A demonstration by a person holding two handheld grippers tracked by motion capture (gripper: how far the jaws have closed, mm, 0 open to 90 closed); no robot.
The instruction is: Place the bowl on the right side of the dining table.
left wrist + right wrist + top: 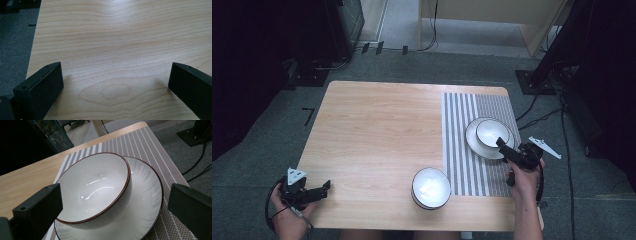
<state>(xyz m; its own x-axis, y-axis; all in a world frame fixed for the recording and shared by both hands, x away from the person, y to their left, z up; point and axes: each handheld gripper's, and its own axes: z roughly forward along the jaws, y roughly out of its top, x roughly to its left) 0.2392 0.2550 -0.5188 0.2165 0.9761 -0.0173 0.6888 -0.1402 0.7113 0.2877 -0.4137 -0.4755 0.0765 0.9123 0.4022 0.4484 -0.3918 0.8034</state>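
R gripper [113, 202] jaws released by bowl [96, 186] on plate [147, 202]; L gripper [115, 82] jaws released.

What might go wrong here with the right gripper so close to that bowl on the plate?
The bowl sits tilted on the plate, so a nudge from the open right gripper might tip or slide it. The second bowl stands near the table's front edge, where a passing forearm may knock it off.
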